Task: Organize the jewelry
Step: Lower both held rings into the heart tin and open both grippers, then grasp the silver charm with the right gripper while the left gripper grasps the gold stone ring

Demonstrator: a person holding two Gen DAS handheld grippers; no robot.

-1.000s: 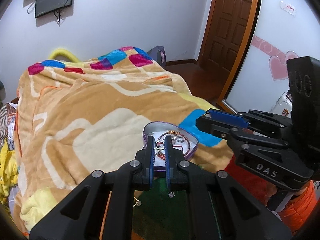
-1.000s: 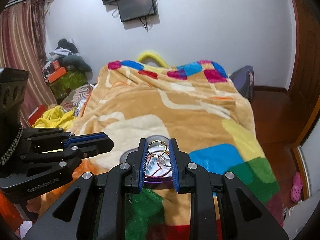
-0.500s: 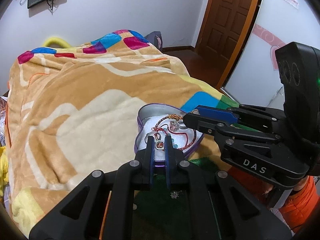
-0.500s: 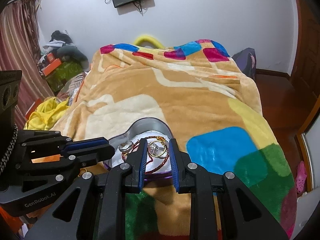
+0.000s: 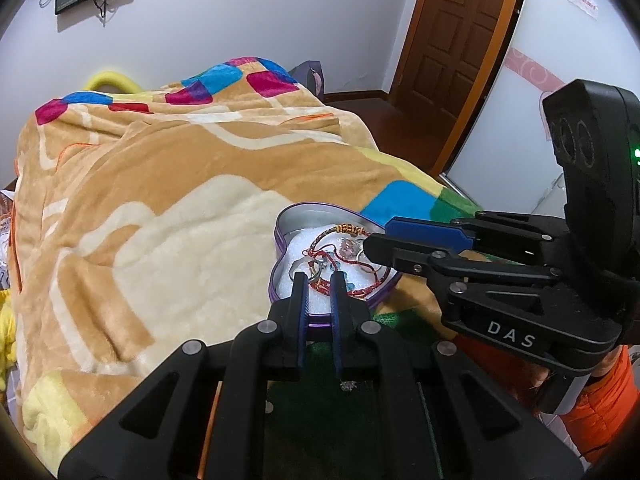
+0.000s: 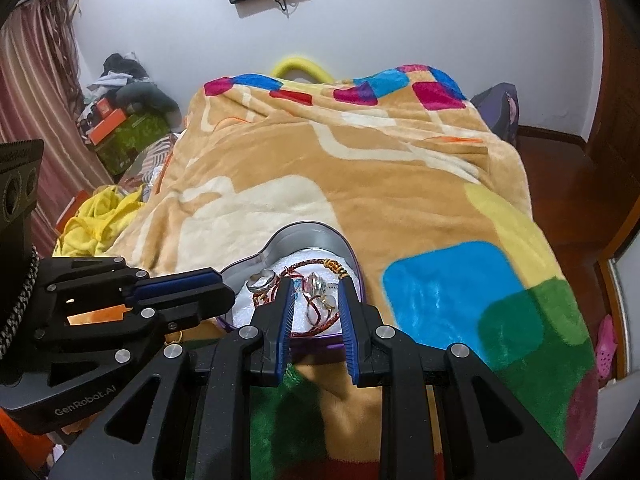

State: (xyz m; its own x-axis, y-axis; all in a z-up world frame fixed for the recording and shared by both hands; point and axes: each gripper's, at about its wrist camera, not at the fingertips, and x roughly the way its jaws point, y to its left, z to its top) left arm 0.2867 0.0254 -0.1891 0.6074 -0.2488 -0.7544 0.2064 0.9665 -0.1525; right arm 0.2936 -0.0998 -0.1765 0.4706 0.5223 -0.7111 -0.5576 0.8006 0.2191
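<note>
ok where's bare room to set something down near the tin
Bare: the tan blanket left of and beyond the heart tin, and the blue patch to its right. Crowded: the tin, holding bracelets and rings, with the left hand-held gripper and right hand-held gripper over its near edge.

Tan-and-cream blanket [image 6: 372,184] with blue, magenta, green blocks, purple-rimmed heart tin [image 5: 286,240], red cord bracelet [image 5: 362,290]

Bed under tan patchwork blanket [image 6: 360,184], heart-shaped tin [image 6: 308,240] of jewelry directly on it
</note>
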